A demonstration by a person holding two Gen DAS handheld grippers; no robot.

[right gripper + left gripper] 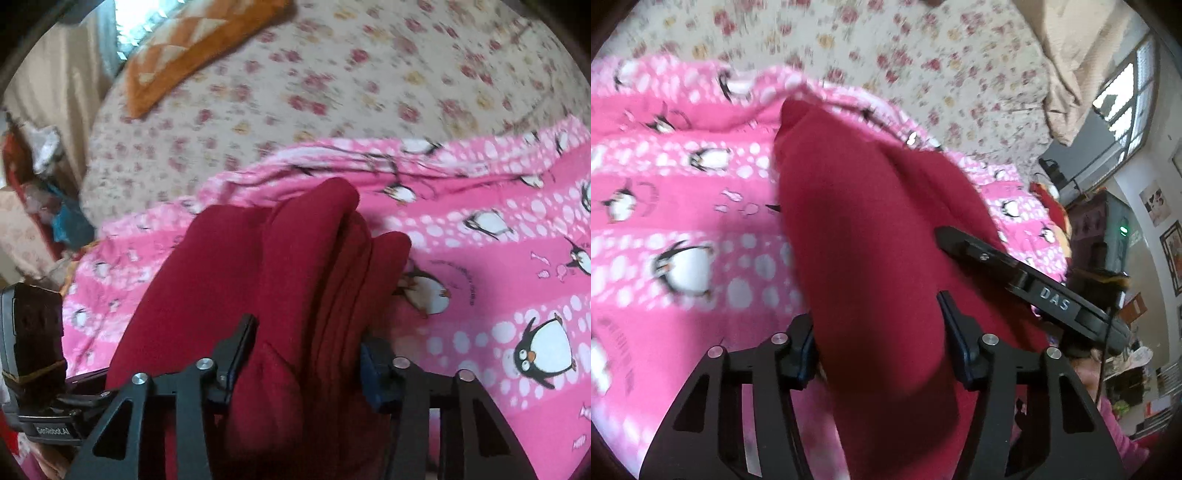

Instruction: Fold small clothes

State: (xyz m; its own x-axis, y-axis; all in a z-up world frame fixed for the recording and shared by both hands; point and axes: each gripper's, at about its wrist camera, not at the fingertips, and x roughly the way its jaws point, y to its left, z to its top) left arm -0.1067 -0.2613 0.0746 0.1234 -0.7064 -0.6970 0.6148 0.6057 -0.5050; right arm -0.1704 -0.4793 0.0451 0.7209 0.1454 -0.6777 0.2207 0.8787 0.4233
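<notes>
A dark red garment [864, 206] lies bunched in thick folds on a pink penguin blanket [683, 206]. In the left wrist view my left gripper [875, 314] is shut on a thick roll of it, the cloth filling the gap between both pads. The right gripper's black body [1045, 295] rests on the same garment to the right. In the right wrist view the red garment [314, 240] rises in several stacked folds, and my right gripper [308, 339] is shut on them. The left gripper's body [37, 369] shows at the lower left.
The pink blanket [498, 258] lies on a bed with a floral sheet [332, 92]. An orange patterned pillow [192, 48] sits at the far left of the bed. Beige cloth [1071, 74], a window and cluttered shelves [1108, 229] stand beyond the bed's right edge.
</notes>
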